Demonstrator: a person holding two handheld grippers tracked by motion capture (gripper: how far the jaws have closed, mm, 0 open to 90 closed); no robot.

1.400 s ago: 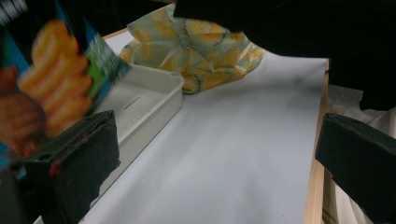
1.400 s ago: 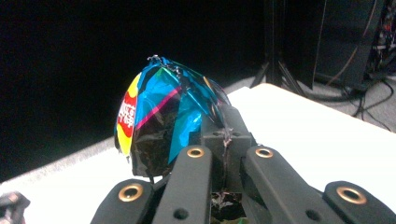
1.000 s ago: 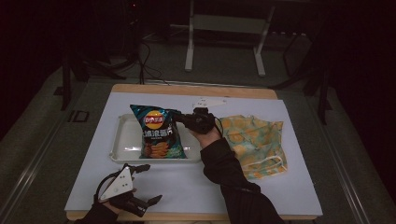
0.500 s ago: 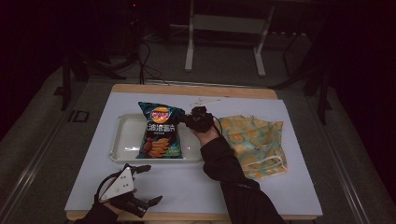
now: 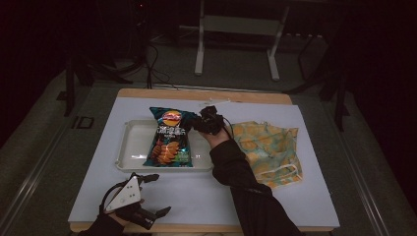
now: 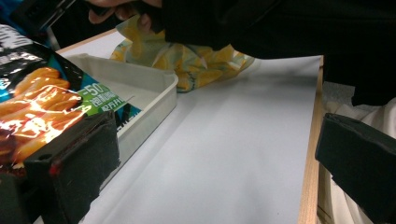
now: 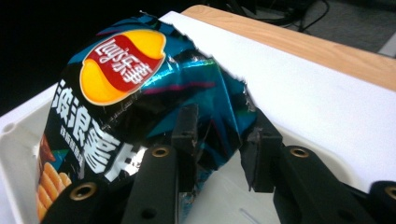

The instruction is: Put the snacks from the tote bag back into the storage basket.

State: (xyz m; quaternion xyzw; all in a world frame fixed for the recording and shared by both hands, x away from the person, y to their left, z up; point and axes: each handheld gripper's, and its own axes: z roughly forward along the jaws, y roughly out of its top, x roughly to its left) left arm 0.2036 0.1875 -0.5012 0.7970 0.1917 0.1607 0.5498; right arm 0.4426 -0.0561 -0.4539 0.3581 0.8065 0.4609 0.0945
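A blue-and-black crisp bag (image 5: 169, 137) with a red and yellow logo lies lengthways in the white tray (image 5: 133, 125). My right gripper (image 5: 195, 123) is at the bag's upper right corner. In the right gripper view its jaws have just been opening. The crumpled corner of the bag (image 7: 121, 79) still sits between the fingers (image 7: 187, 135) of the right gripper (image 7: 219, 135), no longer squeezed. My left gripper (image 5: 158, 194) rests near the table's front edge, open wide with nothing between its jaws. The left gripper view shows the bag (image 6: 37, 98) in the tray (image 6: 154, 88), beyond my left gripper (image 6: 217, 154).
A yellow and teal patterned cloth (image 5: 268, 147) lies crumpled on the white mat to the right of the tray, and it shows as the cloth (image 6: 196, 60) behind the tray corner. The person's dark sleeve (image 5: 236, 167) crosses the mat between tray and cloth. The wooden table edge (image 5: 206, 93) runs along the back.
The bag has shifted a little to the right and settled into the tray. The right gripper moved with it and its jaws have parted. The left gripper has stayed put.
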